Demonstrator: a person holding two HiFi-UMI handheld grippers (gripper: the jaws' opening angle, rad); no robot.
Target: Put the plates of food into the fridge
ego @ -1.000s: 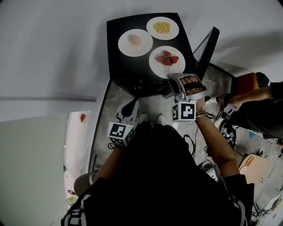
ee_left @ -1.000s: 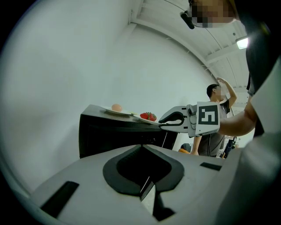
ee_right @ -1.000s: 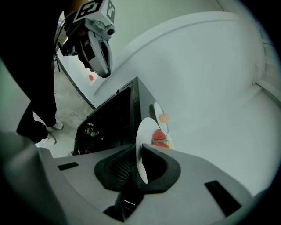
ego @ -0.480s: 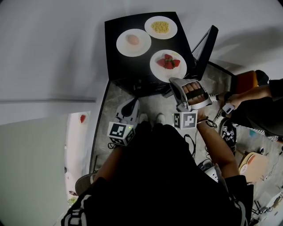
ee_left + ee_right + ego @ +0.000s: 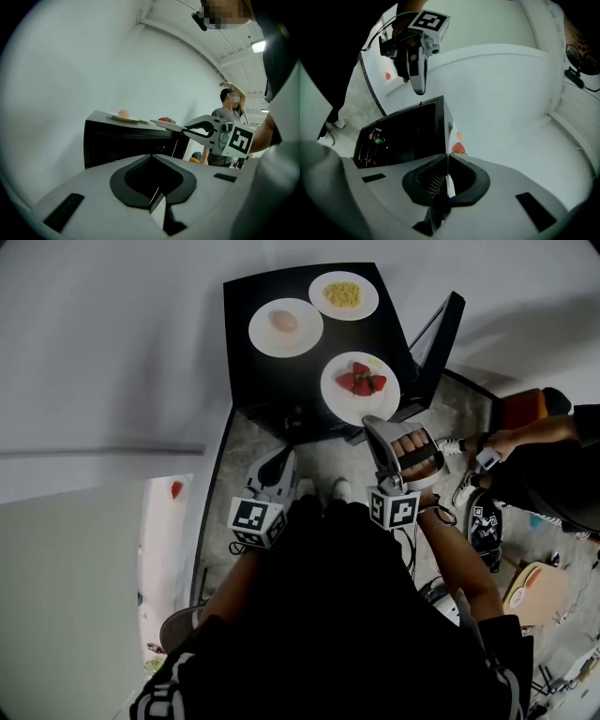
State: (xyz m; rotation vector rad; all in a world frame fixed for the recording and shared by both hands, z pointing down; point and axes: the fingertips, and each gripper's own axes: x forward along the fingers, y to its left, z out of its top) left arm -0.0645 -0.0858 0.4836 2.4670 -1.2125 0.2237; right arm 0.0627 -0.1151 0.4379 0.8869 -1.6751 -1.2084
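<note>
Three white plates sit on top of the black fridge: one with an egg, one with yellow food, and a plate of strawberries at the front right edge. My right gripper is shut on the strawberry plate's near rim; the white rim shows between its jaws in the right gripper view, with a strawberry beyond. My left gripper hangs lower, in front of the fridge, shut and empty. In the left gripper view, the strawberry plate juts past the fridge top.
The fridge door stands open to the right, and the inside is dark. Another person is at the right, near cables on the floor. A white unit stands at the left and a pale wall lies behind.
My right gripper has drawn back toward me and rolled a little. The strawberry plate came with it toward the fridge top's front edge. The left gripper has stayed put.
</note>
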